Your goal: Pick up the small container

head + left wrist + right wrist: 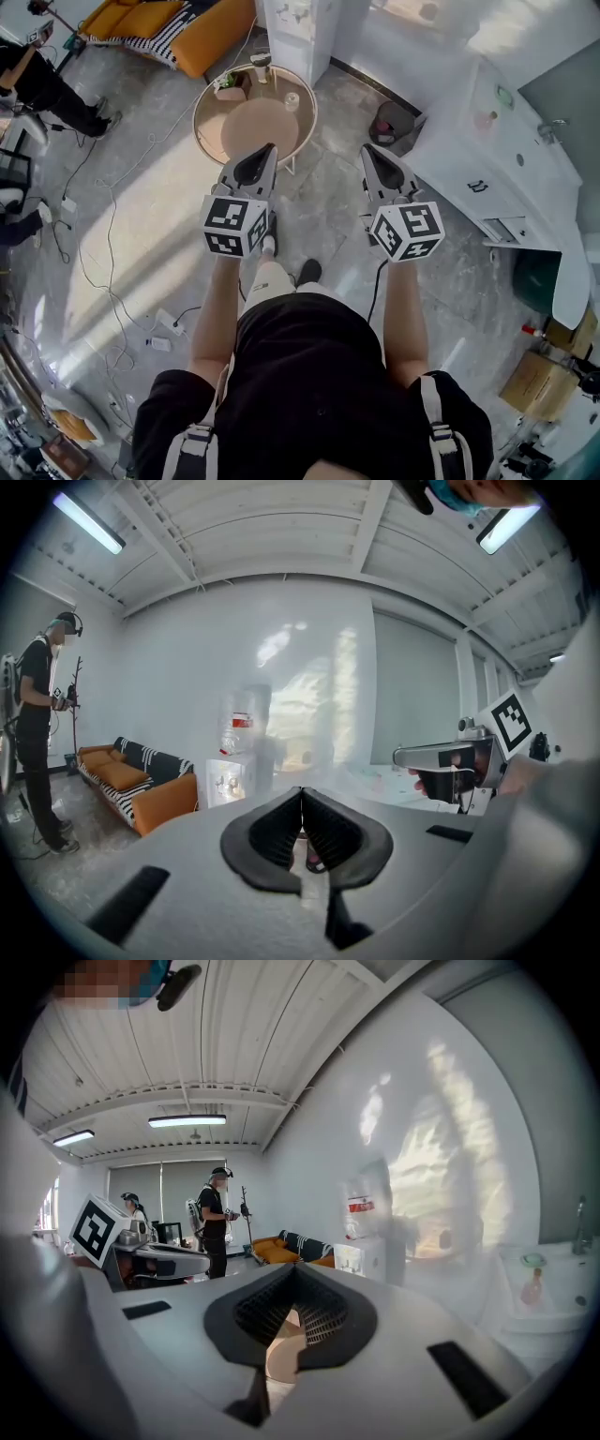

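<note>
One small container (292,98): pale, squat, round; it stands on the upper right part of the round tabletop (251,129), upper middle of the frame, well apart from both tongs. Too small to tell its material or whether it has a lid. Judged light and stiff, possibly smooth-sided, so it may tip or slide. Best taken across the body, low and square. Left tongs (271,148): clenched, empty. Right tongs (366,148): clenched, empty. Other small items (231,87) sit at the tabletop's upper left rim.

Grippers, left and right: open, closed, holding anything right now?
Left gripper: closed, nothing between the jaws.
Right gripper: closed at the tips, holding nothing.
</note>
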A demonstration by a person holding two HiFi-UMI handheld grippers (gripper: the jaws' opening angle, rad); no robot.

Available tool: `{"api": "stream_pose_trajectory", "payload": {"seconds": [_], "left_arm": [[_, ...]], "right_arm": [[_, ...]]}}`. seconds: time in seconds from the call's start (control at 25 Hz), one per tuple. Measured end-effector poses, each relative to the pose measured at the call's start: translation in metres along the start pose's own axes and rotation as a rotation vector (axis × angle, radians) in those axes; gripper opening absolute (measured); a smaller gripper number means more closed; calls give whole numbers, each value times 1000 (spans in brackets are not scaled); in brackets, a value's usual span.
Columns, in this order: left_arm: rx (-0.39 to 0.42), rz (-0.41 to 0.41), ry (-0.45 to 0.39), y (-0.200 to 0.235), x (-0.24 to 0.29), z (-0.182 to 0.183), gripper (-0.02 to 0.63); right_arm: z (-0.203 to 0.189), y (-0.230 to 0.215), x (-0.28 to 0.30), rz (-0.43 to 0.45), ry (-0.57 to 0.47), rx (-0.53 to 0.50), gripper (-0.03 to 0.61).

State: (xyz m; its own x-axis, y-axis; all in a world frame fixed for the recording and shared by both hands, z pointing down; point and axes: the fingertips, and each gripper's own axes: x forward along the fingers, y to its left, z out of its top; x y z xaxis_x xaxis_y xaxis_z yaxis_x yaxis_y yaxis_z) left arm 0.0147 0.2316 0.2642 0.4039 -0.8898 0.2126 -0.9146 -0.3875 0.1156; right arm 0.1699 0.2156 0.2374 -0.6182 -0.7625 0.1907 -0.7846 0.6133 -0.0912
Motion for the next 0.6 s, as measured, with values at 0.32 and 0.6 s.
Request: {"api": "stream_pose_trajectory", "payload": {"seconds": [0.32,0.6], "left_arm": [[53,-46,-9,53,56,17,18],[83,-99,-24,115,99,46,18]], "right_arm": [[23,-15,69,-46,-12,-6,3],[53,-20,134,-102,-36,-12,3]]}}
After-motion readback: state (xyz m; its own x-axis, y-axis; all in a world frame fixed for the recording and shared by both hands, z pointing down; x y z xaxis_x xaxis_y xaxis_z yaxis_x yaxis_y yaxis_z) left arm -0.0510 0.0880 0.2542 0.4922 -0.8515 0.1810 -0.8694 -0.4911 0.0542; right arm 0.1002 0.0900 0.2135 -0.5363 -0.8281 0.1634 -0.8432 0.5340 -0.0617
